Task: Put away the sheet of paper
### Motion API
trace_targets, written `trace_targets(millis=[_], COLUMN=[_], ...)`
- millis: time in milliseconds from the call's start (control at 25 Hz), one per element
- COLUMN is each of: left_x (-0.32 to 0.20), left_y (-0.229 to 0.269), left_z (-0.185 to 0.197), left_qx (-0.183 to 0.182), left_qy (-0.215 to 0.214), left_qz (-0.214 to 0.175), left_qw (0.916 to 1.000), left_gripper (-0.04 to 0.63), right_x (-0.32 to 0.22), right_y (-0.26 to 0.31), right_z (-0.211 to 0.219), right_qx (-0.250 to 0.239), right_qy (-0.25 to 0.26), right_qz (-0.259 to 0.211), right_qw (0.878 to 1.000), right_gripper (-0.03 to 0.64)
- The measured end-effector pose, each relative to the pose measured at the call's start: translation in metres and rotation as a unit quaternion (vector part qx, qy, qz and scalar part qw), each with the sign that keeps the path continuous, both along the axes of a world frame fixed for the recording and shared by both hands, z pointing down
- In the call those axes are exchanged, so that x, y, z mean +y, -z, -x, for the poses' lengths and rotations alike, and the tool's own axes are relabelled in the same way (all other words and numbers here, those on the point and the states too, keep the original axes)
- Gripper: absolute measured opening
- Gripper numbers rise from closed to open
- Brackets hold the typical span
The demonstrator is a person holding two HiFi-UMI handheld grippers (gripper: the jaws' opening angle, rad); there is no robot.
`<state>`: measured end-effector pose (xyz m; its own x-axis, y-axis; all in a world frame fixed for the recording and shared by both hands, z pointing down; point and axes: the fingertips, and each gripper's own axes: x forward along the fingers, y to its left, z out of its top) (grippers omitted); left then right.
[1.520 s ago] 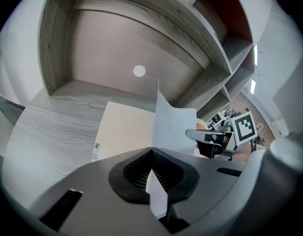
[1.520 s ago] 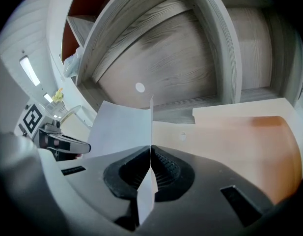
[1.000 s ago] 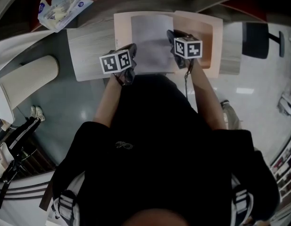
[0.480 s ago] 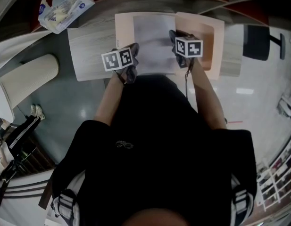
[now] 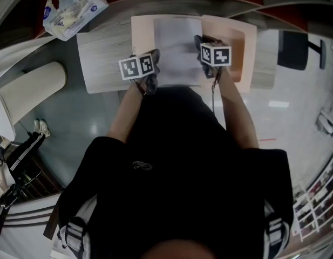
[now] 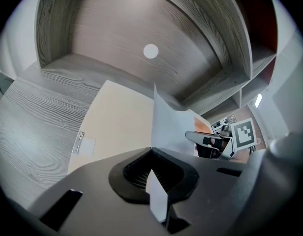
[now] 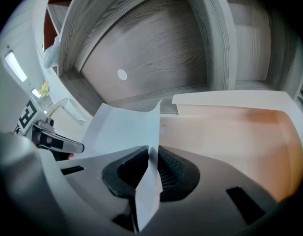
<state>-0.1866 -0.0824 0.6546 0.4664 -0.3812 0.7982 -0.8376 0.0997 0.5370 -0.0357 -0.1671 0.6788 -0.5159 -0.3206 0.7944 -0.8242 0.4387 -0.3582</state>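
Note:
A white sheet of paper (image 5: 177, 45) hangs over an open peach folder (image 5: 233, 42) that lies on the wooden desk (image 5: 101, 58). My left gripper (image 5: 154, 56) is shut on the sheet's near left edge. In the left gripper view the paper (image 6: 168, 124) stands upright out of those closed jaws (image 6: 152, 161). My right gripper (image 5: 198, 40) holds the near right edge. Its jaws (image 7: 150, 156) have just been opening a little, with the sheet (image 7: 119, 127) still pinched between them above the folder's inside (image 7: 230, 127).
A plastic pack of tissues (image 5: 69, 4) lies at the desk's far left corner. The desk sits inside a grey wooden shelf with a back wall (image 6: 141, 28) and side partitions. A white rounded object (image 5: 31, 90) and a black chair (image 5: 293, 46) stand beside the desk.
Both grippers and the sheet have barely shifted. The left gripper's marker cube has edged slightly right.

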Motion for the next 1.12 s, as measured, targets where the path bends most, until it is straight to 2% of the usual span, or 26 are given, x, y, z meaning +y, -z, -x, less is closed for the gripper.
trace_targets(millis=[120, 360, 720, 880, 1120], left_x=[0.001, -0.001, -0.002, -0.005, -0.009], left_y=[-0.003, -0.006, -0.008, -0.009, -0.008], left_z=[0.000, 0.001, -0.006, -0.006, -0.010], left_qx=[-0.003, -0.002, -0.006, -0.008, -0.013], left_qy=[0.002, 0.004, -0.013, -0.022, -0.036], left_qz=[0.004, 0.009, 0.011, 0.011, 0.013], left_qw=[1.0000, 0.9999, 0.9998, 0.9997, 0.9992], left_gripper=[0.044, 0.044, 0.044, 0.044, 0.044], right_x=[-0.002, -0.008, 0.004, 0.011, 0.013], right_y=[0.000, 0.004, 0.014, 0.019, 0.034], right_z=[-0.002, -0.013, -0.029, -0.030, -0.023], right_qx=[0.001, 0.004, -0.007, -0.006, -0.011], right_qy=[-0.002, -0.019, -0.051, -0.057, -0.046], right_qz=[0.000, -0.015, -0.023, -0.033, -0.060], right_qw=[1.000, 1.000, 0.998, 0.998, 0.997], right_gripper=[0.138, 0.172, 0.166, 0.069, 0.032])
